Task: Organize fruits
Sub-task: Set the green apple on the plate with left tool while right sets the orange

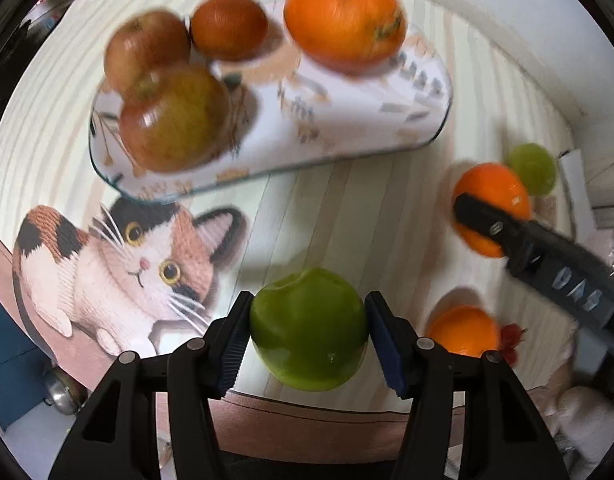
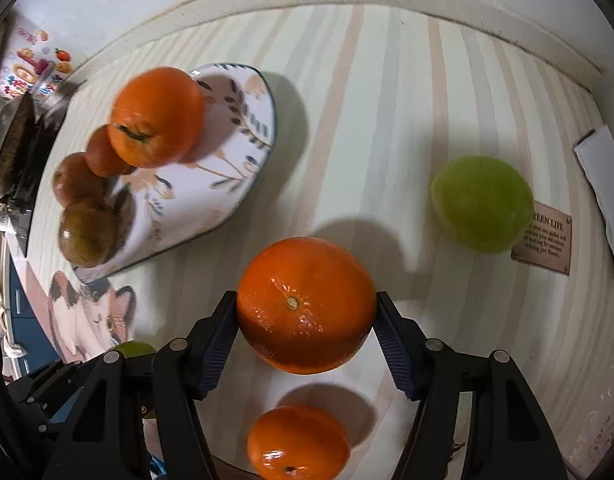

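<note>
Both grippers clamp fruit, ready to lift

Left gripper (image 1: pixel 309 330) pinches green apple (image 1: pixel 309 328); right gripper (image 2: pixel 307 312) pinches orange (image 2: pixel 306 304); next, carry both far-left to the plate (image 1: pixel 347 120).

- A smooth round green apple (image 1: pixel 309 328) sits on the striped counter (image 1: pixel 347 200), between the jaws of the left gripper (image 1: pixel 307 340).
- A large glossy orange (image 2: pixel 305 304), stem scar up, sits between the jaws of the right gripper (image 2: pixel 307 320).
- A smaller orange (image 2: pixel 298 442) lies just in front of it.
- A second green apple (image 2: pixel 482 202) lies apart, off to the right.
- The flower-patterned oval ceramic plate (image 2: pixel 235 128) holds a big orange (image 2: pixel 157 116), a small dark orange fruit (image 2: pixel 103 156) and two red-green apples (image 2: pixel 87 230), all touching in a row along one side.
</note>
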`<state>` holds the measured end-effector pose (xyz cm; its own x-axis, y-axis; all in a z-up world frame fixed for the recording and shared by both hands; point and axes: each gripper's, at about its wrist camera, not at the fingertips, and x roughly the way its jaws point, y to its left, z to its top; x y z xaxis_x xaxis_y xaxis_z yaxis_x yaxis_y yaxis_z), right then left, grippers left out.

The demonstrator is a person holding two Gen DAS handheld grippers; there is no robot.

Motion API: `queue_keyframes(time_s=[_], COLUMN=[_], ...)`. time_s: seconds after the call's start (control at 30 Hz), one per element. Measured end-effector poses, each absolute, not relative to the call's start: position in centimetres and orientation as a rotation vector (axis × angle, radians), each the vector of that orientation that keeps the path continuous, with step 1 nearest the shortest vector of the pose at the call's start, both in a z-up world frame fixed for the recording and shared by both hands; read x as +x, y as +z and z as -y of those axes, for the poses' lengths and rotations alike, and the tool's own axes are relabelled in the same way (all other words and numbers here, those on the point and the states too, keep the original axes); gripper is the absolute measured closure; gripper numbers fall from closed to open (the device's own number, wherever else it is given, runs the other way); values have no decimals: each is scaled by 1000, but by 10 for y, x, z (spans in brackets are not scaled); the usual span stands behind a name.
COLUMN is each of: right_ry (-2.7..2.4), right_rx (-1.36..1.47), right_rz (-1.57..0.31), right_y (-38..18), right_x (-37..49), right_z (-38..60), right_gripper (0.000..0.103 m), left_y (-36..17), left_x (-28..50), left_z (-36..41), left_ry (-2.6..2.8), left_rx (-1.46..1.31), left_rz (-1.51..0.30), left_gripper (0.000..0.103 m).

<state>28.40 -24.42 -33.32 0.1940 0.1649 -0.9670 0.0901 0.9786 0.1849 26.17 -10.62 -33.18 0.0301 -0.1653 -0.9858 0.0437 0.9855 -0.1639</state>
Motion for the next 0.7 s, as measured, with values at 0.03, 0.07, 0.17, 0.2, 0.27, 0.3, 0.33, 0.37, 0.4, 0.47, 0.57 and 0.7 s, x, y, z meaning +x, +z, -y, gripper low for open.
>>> queue_keyframes(time_s=[0.03, 0.07, 0.17, 0.2, 0.27, 0.3, 0.33, 0.37, 0.4, 0.47, 0.57, 0.7], right_ry=[62, 75, 112, 126, 155, 166, 181, 191, 204, 229, 256, 296], right_rx=[219, 224, 235, 243, 257, 258, 255, 257, 264, 276, 311, 378], right_rz=[-1371, -1359, -1331, -1323, -1311, -1306, -1302, -1301, -1300, -1299, -1304, -1332], right_y=[-330, -325, -310, -305, -298, -294, -292, -291, -292, -295, -302, -320], right_x=[284, 285, 290, 292, 298, 301, 304, 307, 310, 316, 322, 333], right_z=[242, 241, 231, 229, 224, 221, 217, 215, 211, 203, 196, 179], right_gripper=[34, 34, 34, 34, 34, 34, 34, 34, 34, 34, 34, 34], left_y=[-322, -316, -291, -286, -277, -271, -270, -269, -268, -271, -281, -292], left_x=[267, 270, 292, 299, 319, 329, 335, 342, 351, 363, 381, 402], left_z=[105, 105, 98, 90, 80, 77, 70, 65, 60, 54, 43, 35], left_ry=[-167, -170, -176, -174, -165, -158, -158, -156, -149, -150, -130, -104], left_rx=[-114, -121, -157, -162, -165, -165, -160, -158, -166, -167, -152, -119], left_rz=[-1515, -1506, -1460, -1449, -1424, -1412, -1408, -1408, -1412, -1430, -1456, -1500], left_gripper=[49, 49, 49, 49, 49, 49, 49, 49, 49, 49, 49, 49])
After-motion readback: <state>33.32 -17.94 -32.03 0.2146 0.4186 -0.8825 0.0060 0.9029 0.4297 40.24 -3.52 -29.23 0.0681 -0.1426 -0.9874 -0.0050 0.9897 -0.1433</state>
